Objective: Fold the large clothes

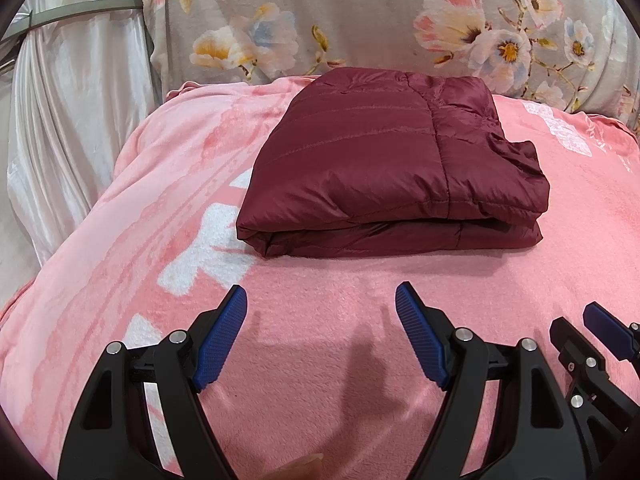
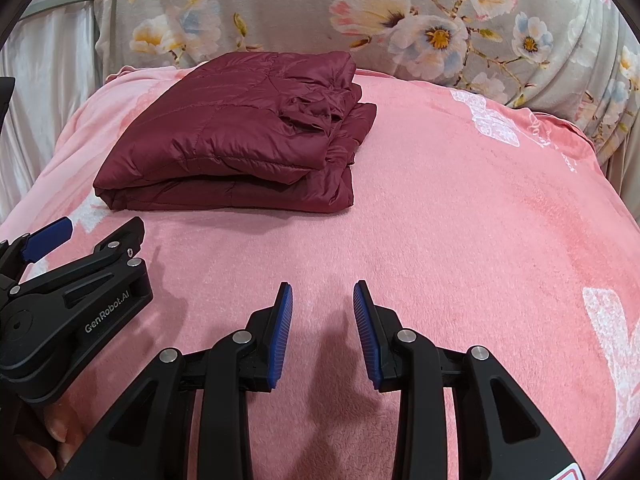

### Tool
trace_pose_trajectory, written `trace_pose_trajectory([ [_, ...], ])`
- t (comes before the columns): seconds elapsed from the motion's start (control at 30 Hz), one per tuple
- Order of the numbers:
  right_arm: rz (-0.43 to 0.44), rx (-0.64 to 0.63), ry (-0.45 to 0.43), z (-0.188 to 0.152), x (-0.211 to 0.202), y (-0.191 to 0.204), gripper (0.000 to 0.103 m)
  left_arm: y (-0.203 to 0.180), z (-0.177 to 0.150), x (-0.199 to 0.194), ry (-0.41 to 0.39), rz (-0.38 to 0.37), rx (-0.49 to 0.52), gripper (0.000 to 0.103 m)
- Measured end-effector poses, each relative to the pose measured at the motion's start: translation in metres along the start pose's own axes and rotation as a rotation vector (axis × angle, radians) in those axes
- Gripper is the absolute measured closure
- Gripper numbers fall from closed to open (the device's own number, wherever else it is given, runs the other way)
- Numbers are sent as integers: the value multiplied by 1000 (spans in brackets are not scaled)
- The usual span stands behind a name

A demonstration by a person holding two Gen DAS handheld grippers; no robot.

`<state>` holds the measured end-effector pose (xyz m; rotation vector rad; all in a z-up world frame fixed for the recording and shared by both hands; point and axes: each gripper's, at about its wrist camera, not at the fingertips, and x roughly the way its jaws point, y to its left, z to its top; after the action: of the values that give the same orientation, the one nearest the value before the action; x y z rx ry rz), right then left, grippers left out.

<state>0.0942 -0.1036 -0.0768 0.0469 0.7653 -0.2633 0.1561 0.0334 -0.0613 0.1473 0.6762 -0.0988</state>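
Left wrist view: folded jacket (image 1: 384,160) on pink blanket (image 1: 340,280).

One legible marking found: "GenRobot.AI", in pale letters on the black side arm of the left gripper (image 2: 86,236), read in the right wrist view. The pink blanket (image 2: 460,240) carries white printed script near its far right edge, too small and warped to read; it may be lettering or mere ornament. A red-and-white label corner (image 2: 570,472) shows at the bottom edge of the same view, cut off, no characters readable. Nothing further legible in either view.
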Motion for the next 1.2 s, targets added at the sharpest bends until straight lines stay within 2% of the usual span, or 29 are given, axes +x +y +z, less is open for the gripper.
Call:
trace_pose_trajectory([
  [1.2,-3,-6,-3,0,0,-1,71,0,1,0,0,6,7,33],
])
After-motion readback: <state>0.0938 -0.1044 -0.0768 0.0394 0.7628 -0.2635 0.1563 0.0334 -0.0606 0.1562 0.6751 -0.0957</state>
